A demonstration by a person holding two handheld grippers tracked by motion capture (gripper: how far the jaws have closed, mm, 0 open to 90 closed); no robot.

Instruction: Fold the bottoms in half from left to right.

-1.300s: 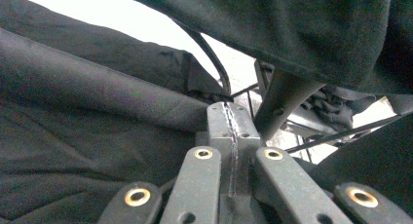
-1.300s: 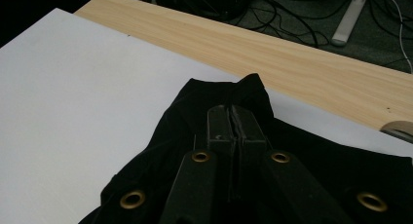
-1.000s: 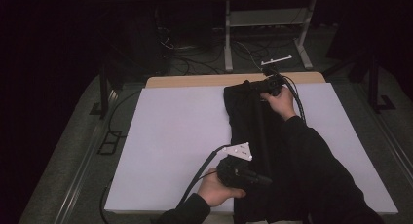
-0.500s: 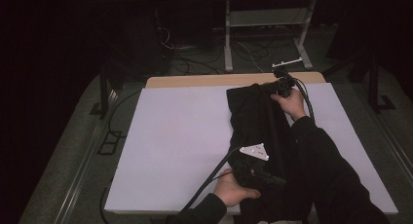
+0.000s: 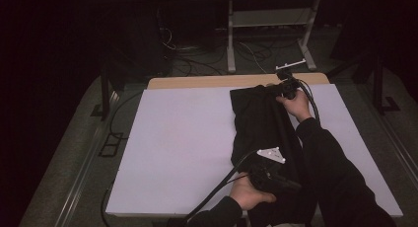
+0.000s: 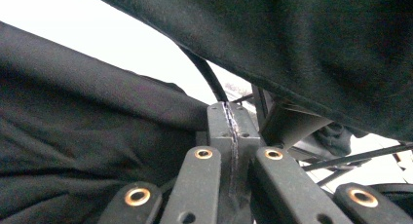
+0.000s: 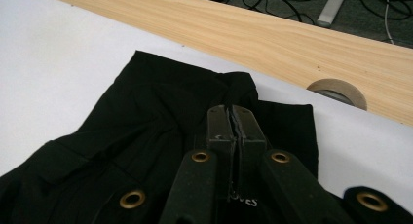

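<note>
High view: white table cover (image 5: 177,148) takes up centre-left of frame, w/ a bare wood strip (image 5: 197,82) along its far edge. Right of centre, a black garment (image 5: 261,123) lies lengthwise, far edge to near edge. At bottom centre, left gripper (image 5: 291,185) sits on the garment's near end, jaws clenched; left gripper view shows them pressed together w/ black cloth bunched at lower left, but whether cloth is pinched btwn them can't be told. Upper right of frame: right gripper (image 5: 268,88) at the garment's far end. Right gripper view: jaws clamped on a gathered fold of the black fabric, wood strip across the top.
</note>
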